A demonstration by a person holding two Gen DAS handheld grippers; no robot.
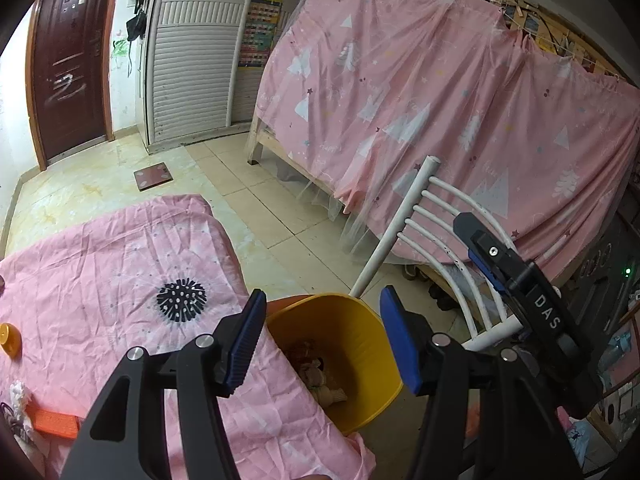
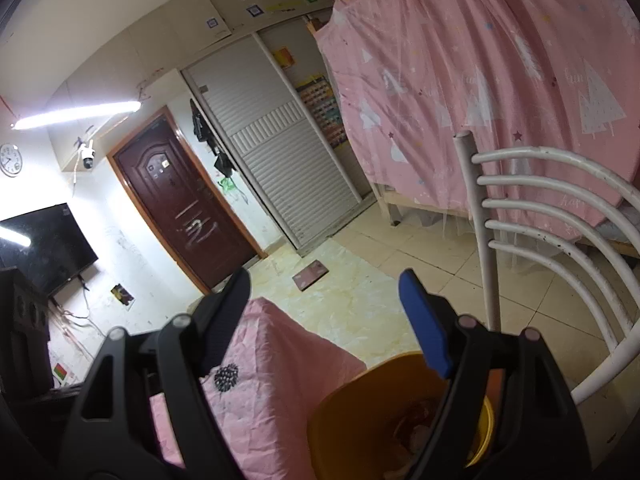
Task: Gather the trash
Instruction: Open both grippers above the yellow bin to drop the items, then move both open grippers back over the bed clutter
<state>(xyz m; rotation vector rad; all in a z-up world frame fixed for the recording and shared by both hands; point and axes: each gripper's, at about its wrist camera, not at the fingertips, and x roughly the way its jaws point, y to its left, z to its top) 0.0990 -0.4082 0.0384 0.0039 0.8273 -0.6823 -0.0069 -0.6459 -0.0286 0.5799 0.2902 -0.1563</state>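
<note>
A yellow bin (image 1: 352, 340) stands on the floor beside the pink-clothed table (image 1: 120, 264) and holds crumpled scraps of trash (image 1: 320, 376). My left gripper (image 1: 324, 340) is open and empty, just above the bin's mouth. My right gripper (image 2: 328, 320) is open and empty, above the bin (image 2: 360, 412); it shows in the left wrist view (image 1: 504, 264) at the right. On the table lie an orange flat packet (image 1: 54, 422), a white crumpled scrap (image 1: 18, 394) and an orange cap (image 1: 9, 340) at the left edge.
A white slatted chair (image 1: 432, 232) stands right behind the bin. A bunk bed draped in a pink curtain (image 1: 440, 100) fills the right. A bathroom scale (image 1: 153, 176) lies on the tiled floor near a brown door (image 1: 68, 60) and a shuttered wardrobe (image 1: 196, 48).
</note>
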